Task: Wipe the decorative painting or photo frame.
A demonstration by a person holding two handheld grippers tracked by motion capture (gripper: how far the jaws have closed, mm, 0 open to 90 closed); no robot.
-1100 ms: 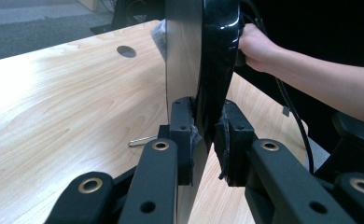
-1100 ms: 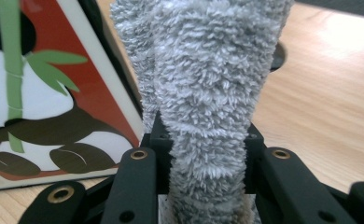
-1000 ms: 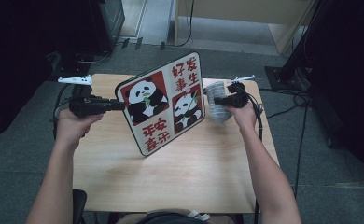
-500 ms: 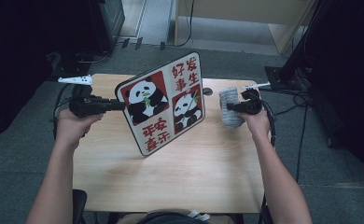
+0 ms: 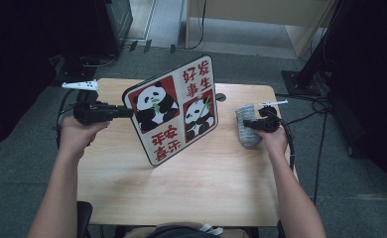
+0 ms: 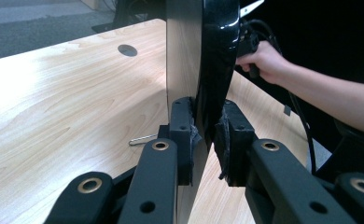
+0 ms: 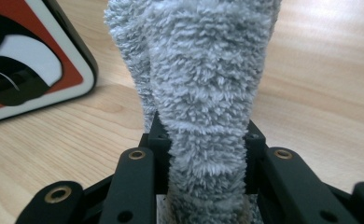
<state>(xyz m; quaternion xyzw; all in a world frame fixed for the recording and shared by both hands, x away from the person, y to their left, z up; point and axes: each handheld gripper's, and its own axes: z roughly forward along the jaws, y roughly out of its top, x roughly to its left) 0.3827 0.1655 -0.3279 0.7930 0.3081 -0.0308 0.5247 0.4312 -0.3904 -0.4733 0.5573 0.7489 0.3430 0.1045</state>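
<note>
Nearest my side of the pale wooden table [image 5: 191, 183], my two forearms come in from the bottom edge. At left, my left gripper [image 5: 124, 113] is clenched on the edge of the square panda-print board with red characters and a black rim [image 5: 174, 111]; in the left gripper view both pads [image 6: 185, 135] press its thin edge, and the board stands tilted on its lower corner. To the right and well apart from it, my right gripper [image 5: 244, 124] grasps the fluffy grey cloth [image 5: 247, 130], bunched between the jaws [image 7: 203, 93], low over the table beside the board's rim. Farther back, a round cable hole [image 5: 220, 97] sits behind the board. I judge the risk is leverage: wiping pressure could pivot the board on that corner, or slip it from the narrow edge grip.
</note>
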